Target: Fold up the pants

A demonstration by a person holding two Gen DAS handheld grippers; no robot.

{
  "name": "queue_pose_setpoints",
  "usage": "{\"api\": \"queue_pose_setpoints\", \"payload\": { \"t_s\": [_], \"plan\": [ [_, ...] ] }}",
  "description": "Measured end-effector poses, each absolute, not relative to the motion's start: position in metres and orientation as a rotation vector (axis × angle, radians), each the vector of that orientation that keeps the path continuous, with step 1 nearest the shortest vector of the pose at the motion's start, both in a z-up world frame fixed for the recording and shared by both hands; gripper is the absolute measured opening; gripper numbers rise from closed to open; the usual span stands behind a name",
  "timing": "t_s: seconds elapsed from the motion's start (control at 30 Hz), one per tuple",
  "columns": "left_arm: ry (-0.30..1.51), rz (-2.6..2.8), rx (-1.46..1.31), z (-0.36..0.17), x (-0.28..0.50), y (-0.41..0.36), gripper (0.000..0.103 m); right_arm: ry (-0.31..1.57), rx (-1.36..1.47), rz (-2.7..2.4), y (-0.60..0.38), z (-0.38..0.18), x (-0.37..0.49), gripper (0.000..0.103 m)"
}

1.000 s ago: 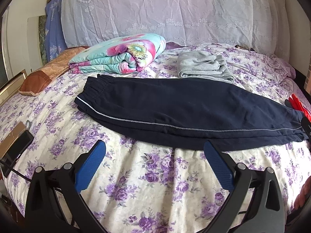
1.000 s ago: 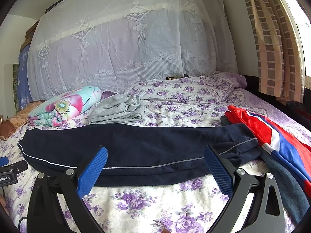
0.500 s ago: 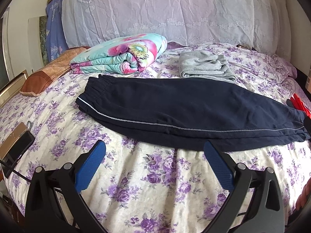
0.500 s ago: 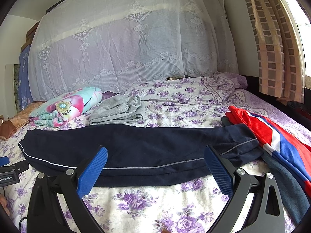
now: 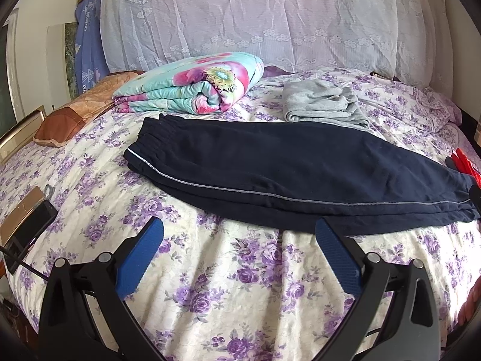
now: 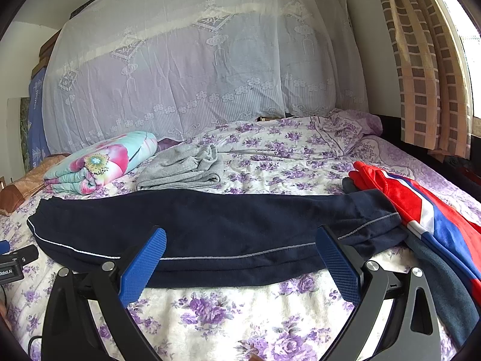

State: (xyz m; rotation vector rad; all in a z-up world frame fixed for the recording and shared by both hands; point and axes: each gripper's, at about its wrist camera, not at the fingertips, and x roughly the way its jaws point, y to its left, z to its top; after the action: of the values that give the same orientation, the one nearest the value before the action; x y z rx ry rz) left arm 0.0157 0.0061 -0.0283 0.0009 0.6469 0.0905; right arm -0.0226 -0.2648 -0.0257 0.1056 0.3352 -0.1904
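The navy pants (image 5: pixel 288 174) lie flat on the floral bedsheet (image 5: pixel 228 288), folded lengthwise with one leg stacked on the other. In the left wrist view the waistband sits toward 10 o'clock and the cuffs toward 3 o'clock; a thin grey piping line runs along the near edge of the garment.

The left gripper (image 5: pixel 239 234) hovers above the bedsheet just short of the near edge of the pants. Its blue pads (image 5: pixel 141 255) are spread wide apart and grip nothing. The pad at 4 o'clock overlaps the lower hem line of the pants in the picture; actual contact cannot be determined.

The right gripper (image 6: pixel 240 242) is likewise spread wide, with nothing between its pads. In its view the pants (image 6: pixel 210 225) span the frame from 9 o'clock to 3 o'clock, and both pad tips overlap the near edge of the fabric.

At 3 o'clock in the right wrist view, a red, white and blue garment (image 6: pixel 421 210) lies just beside the cuffs. Beyond the pants, a folded grey garment (image 5: pixel 323 105) lies at 1 o'clock and a rolled floral quilt (image 5: pixel 192 87) at 11 o'clock in the left wrist view. A white lace curtain (image 5: pixel 270 15) hangs behind the bed.
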Motion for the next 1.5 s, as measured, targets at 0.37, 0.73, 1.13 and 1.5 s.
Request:
{"api": "queue_pose_setpoints", "payload": {
  "t_s": [0.37, 0.73, 1.13, 1.5],
  "plan": [
    [0.669, 0.094, -0.001, -0.035, 0.018, 0.015, 0.099, 0.348, 0.105, -0.19, -0.266, -0.028, -0.022, 0.1],
    [0.723, 0.127, -0.046, -0.037, 0.042, 0.065, 0.099, 0.578, 0.27, -0.161, -0.327, -0.056, -0.015, 0.1],
    [0.764, 0.151, -0.004, -0.038, 0.098, 0.072, 0.099, 0.774, 0.346, -0.045, -0.353, -0.069, 0.055, 0.1],
    [0.807, 0.179, -0.089, -0.043, 0.11, 0.103, 0.099, 0.813, 0.467, 0.005, -0.368, -0.08, 0.112, 0.092]
  ]
}}
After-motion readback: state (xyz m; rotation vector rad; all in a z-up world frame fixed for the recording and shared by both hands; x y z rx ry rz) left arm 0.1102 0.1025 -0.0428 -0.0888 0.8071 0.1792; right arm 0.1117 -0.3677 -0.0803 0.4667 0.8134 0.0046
